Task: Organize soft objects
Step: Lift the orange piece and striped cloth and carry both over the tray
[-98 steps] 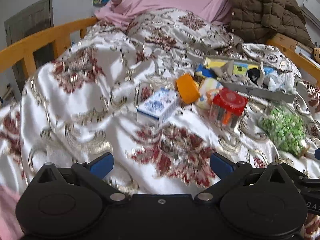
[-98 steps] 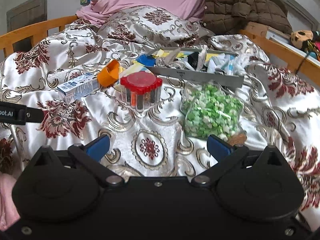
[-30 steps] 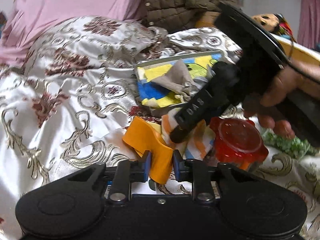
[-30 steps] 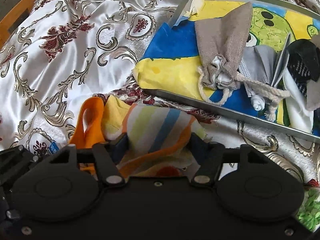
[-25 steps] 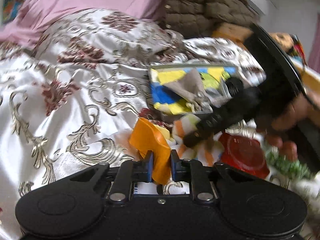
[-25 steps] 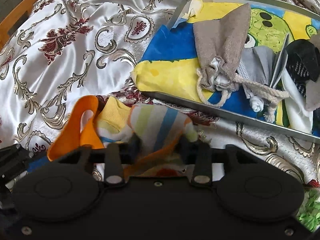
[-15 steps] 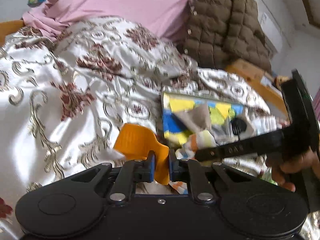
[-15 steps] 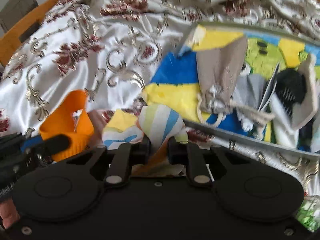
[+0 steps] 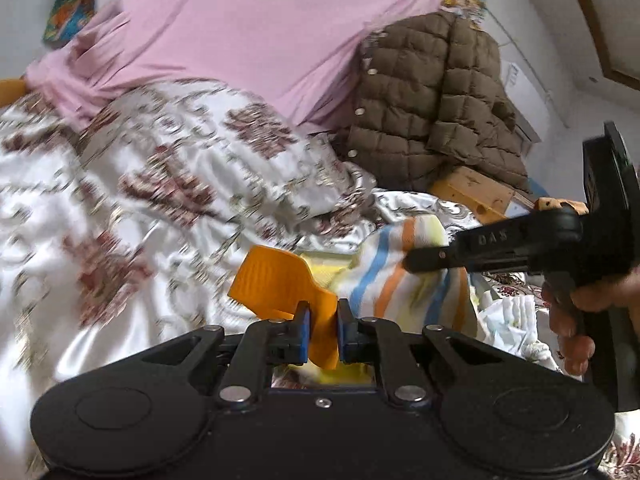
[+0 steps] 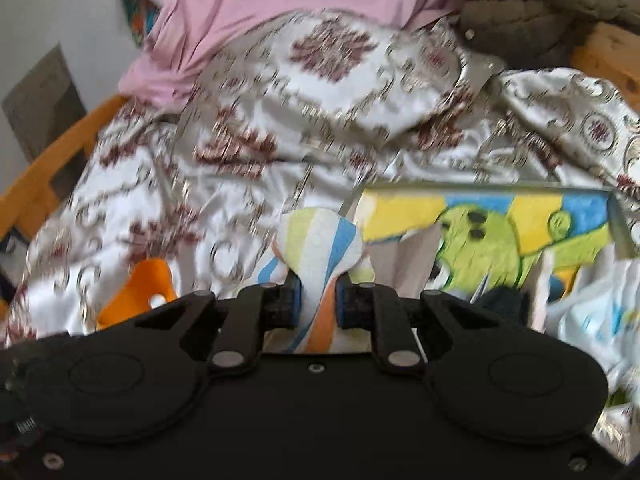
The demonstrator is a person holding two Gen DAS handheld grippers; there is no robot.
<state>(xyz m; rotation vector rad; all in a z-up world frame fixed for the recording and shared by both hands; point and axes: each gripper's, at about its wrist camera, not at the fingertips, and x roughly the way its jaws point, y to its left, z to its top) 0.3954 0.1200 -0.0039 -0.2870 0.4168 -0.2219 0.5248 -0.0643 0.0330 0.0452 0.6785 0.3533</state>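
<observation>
My left gripper [image 9: 322, 330] is shut on an orange cloth piece [image 9: 280, 286], held up above the bed. My right gripper [image 10: 316, 300] is shut on a striped cloth [image 10: 318, 248] with yellow, blue and orange bands, also raised. In the left wrist view the striped cloth [image 9: 404, 288] hangs just right of the orange piece, pinched by the right gripper [image 9: 412, 260] that a hand [image 9: 580, 312] holds. The orange cloth [image 10: 140, 288] shows low on the left in the right wrist view. A metal tray [image 10: 618, 220] lined with a yellow, blue and green cartoon cloth lies on the bed ahead of the right gripper, with other soft items in it.
The bed is covered by a white satin quilt [image 9: 140, 208] with red floral patterns. A pink pillow [image 9: 248, 32] and a brown puffer jacket [image 9: 432, 92] lie at the head. A wooden bed rail [image 10: 48, 176] runs along the left side.
Both grippers have risen off the quilt with their cloths pinched in them. The right gripper's jaws closed from half open onto the striped cloth. The views have tilted up toward the pillow.
</observation>
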